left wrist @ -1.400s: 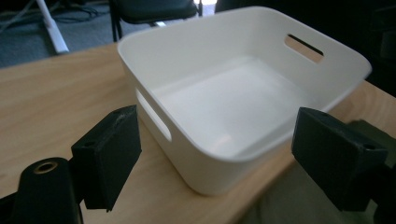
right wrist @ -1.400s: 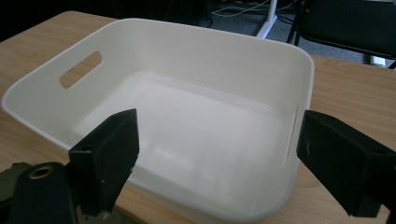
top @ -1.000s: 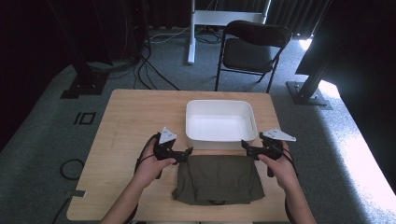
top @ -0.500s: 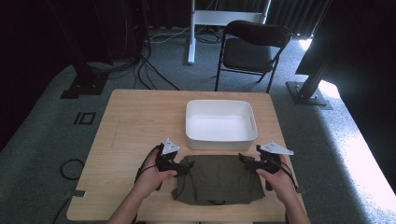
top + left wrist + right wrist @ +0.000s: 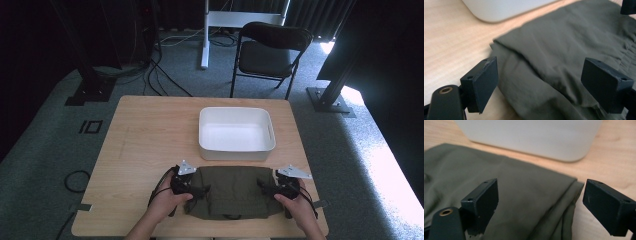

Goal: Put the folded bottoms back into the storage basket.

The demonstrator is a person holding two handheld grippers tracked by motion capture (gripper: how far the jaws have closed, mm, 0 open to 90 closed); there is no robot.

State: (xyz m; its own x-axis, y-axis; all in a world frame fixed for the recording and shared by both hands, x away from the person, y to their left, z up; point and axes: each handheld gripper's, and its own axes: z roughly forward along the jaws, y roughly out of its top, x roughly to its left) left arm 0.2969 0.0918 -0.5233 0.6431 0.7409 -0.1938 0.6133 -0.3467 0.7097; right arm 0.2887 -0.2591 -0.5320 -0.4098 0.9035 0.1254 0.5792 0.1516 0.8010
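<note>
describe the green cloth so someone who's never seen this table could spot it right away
On the light wooden table, look at the near edge, just in front of the white bin. The folded olive-green garment lies flat there between the left gripper and right gripper. It is the table's one soft, dark thing.
</note>
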